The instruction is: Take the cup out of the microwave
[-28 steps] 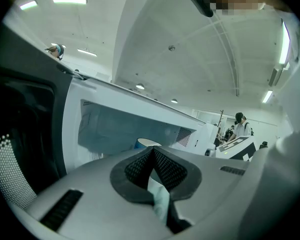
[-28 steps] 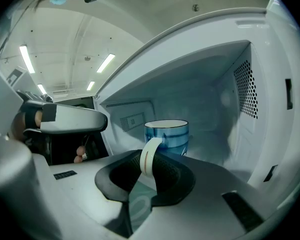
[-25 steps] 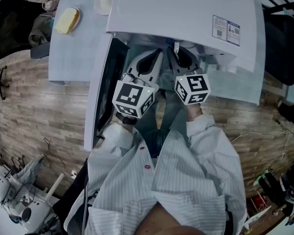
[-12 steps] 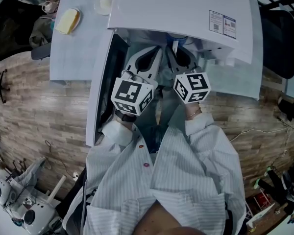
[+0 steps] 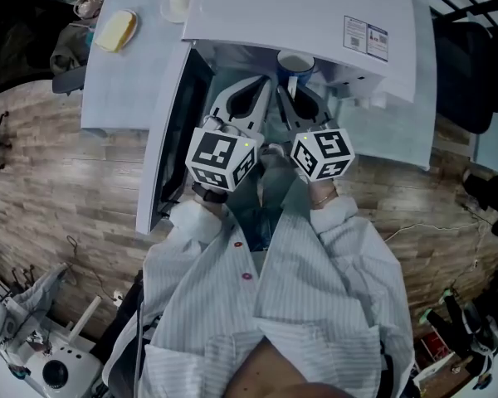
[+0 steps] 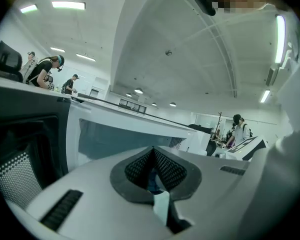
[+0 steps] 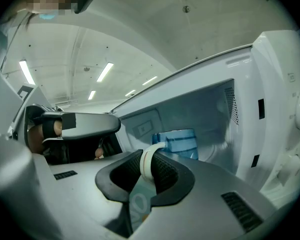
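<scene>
Far left in head view: table (image 5: 124, 89) w/ a yellow block on a plate (image 5: 114, 30), and a 2nd dish (image 5: 174, 3) just beside the white microwave (image 5: 315, 15). Microwave door (image 5: 162, 156) stands open to the left, seen nearly edge-on. L gripper (image 5: 264, 85) pokes into the opening next to the door. Its own view shows the mesh pads (image 6: 167, 166) meeting at the tips, so jaws closed together w/ nothing pinched btwn them. R gripper (image 5: 288, 88) sits just beside it, roughly parallel, the two marker cubes near each other but apart. R jaws are narrow, clamped on the cup's white handle (image 7: 146, 163), which stands upright btwn the pads. Cup (image 7: 179, 142) is blue w/ darker bands, upright, just past the jaw tips and inside the cavity near its front. From the head view its white rim shows right under the front edge of the microwave's top. Can't tell if the cup's base touches the cavity floor. Sticker (image 5: 359, 36) on the top, right side. Striped sleeves (image 5: 349, 247) below.
</scene>
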`<state>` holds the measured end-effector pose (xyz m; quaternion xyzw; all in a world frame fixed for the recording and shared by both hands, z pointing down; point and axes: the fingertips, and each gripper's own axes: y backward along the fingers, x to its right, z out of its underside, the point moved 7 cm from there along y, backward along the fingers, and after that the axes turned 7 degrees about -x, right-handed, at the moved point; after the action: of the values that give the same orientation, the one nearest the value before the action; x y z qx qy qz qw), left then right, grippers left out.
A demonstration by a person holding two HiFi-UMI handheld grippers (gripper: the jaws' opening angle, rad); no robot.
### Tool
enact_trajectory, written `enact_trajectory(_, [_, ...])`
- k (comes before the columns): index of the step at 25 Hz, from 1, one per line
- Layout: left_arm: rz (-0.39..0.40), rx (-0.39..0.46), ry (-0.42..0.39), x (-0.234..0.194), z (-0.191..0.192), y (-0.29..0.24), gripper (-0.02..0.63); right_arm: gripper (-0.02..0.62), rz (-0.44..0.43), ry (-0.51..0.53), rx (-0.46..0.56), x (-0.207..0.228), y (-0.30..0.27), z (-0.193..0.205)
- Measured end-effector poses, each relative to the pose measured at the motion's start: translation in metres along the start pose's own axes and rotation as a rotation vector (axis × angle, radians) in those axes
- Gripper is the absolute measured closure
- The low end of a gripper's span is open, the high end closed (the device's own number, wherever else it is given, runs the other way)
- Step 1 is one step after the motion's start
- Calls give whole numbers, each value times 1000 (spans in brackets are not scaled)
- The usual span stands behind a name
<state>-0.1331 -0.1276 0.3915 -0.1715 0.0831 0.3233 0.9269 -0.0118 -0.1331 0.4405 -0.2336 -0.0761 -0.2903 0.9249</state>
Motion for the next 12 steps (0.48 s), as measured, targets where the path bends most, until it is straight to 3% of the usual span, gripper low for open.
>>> enact_trajectory(12, [-57,10,31,28,-3,6,597,525,-86,3,-30,1,39,-7])
